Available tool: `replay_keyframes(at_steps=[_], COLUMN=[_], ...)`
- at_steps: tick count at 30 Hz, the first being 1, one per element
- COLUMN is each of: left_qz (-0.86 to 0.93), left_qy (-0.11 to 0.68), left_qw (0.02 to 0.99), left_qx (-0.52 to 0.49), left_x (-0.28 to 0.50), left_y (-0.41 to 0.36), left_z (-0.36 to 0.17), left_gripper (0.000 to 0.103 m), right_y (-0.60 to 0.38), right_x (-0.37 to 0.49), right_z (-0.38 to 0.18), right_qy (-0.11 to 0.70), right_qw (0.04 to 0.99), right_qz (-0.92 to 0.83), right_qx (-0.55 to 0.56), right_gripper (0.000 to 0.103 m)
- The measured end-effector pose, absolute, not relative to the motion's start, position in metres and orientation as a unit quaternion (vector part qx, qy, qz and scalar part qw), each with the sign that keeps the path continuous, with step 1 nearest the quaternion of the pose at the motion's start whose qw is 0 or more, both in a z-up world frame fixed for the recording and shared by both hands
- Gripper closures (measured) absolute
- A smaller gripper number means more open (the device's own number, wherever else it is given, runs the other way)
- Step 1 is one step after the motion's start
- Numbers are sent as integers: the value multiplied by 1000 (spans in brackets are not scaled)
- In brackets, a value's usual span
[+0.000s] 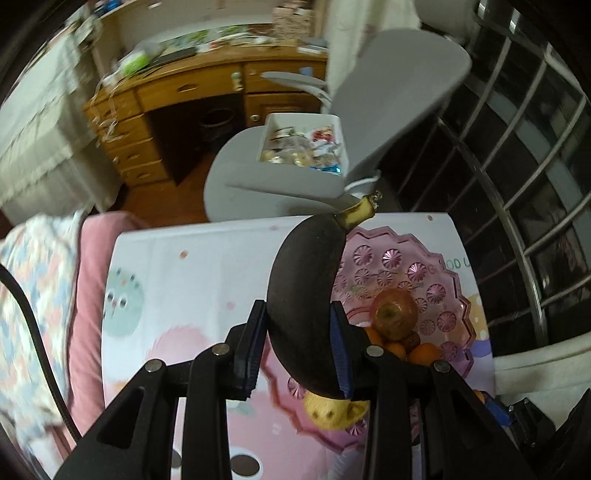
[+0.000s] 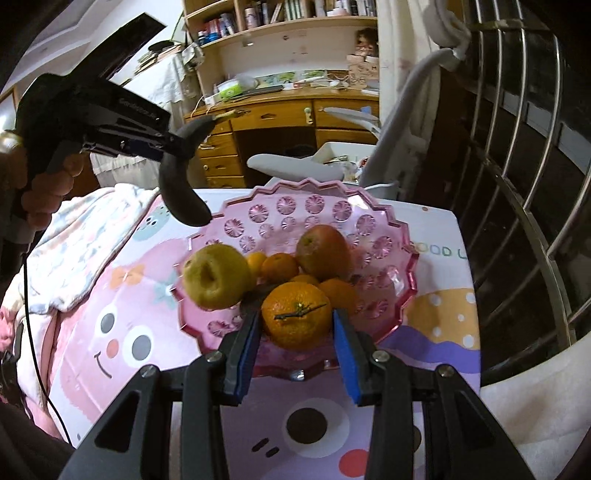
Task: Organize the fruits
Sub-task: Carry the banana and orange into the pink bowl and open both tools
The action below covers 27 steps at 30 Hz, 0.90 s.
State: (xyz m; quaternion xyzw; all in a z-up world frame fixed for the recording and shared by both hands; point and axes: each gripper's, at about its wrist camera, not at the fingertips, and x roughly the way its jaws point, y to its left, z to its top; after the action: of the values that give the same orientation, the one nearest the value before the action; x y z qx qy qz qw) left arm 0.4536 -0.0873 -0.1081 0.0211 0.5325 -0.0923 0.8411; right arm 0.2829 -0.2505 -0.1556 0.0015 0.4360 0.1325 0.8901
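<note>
Fruit was mid-sort: left gripper jaws clamped a blackened banana aloft beyond the bowl's left rim, right gripper jaws gripped an orange over its near rim, each likely needing a place on the surface.

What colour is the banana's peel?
Almost entirely black banana, with a yellowish stem; the left wrist view shows it best.

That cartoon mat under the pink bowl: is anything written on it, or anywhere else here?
"OOD" plus a cut-off letter, on the mat right of the bowl; the left view shows "GOOD" there.
Pale lettering on the left gripper's body: too blurred to read.
Book spines and bottles on the shelves: too small to read.
</note>
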Motion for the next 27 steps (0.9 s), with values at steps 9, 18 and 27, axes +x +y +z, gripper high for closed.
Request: replay_keyframes(at_steps=[9, 18, 27], left_qz=[-129, -141, -140], left_qy=[550, 571, 556], left_qw=[822, 808, 819], left_qx=[69, 29, 17], left_x=[478, 491, 476], left_y=[-127, -132, -117], left_z=[-150, -177, -152], left_gripper=[71, 71, 42], right_y=[-256, -258, -250], right_x=[294, 301, 301], right_z=[-174, -191, -189], right_qy=[442, 458, 463], right_qw=[889, 883, 882], right_qz=[118, 101, 81], right_qx=[15, 16, 7], right_gripper=[63, 63, 59])
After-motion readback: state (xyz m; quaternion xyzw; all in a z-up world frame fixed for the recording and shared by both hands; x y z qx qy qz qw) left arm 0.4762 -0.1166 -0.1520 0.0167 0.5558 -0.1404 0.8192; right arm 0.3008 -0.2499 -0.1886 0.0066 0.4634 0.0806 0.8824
